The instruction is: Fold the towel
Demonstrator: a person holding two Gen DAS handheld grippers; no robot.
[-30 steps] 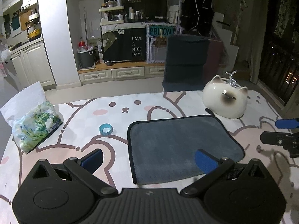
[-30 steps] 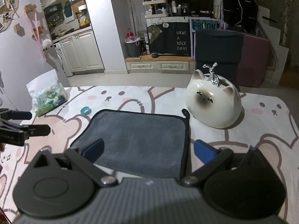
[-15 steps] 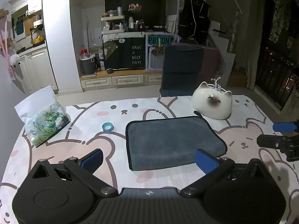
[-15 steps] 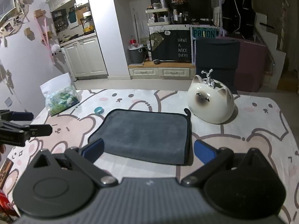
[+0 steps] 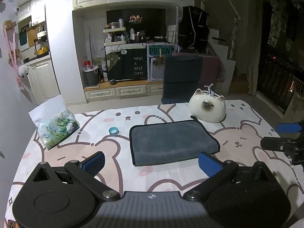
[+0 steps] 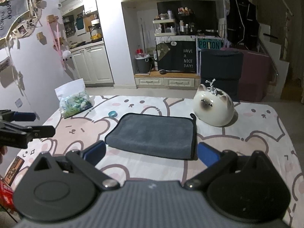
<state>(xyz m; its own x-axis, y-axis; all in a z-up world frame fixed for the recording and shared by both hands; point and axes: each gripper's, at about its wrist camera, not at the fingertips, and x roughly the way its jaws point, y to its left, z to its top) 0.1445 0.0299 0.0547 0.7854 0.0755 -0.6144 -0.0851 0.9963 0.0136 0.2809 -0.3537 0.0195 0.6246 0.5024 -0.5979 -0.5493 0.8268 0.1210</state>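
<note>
Hovering with jaws spread and empty, the left gripper (image 5: 151, 160) and right gripper (image 6: 151, 152) face the towel (image 5: 172, 141), lying mid-table, apparently folded, beside the cat figurine (image 5: 208, 107); another fold probably needs both near corners pinched together.

Dim indoor scene, ceiling light glare top left in right view, strong fisheye bending, dark vignetted corners.
</note>
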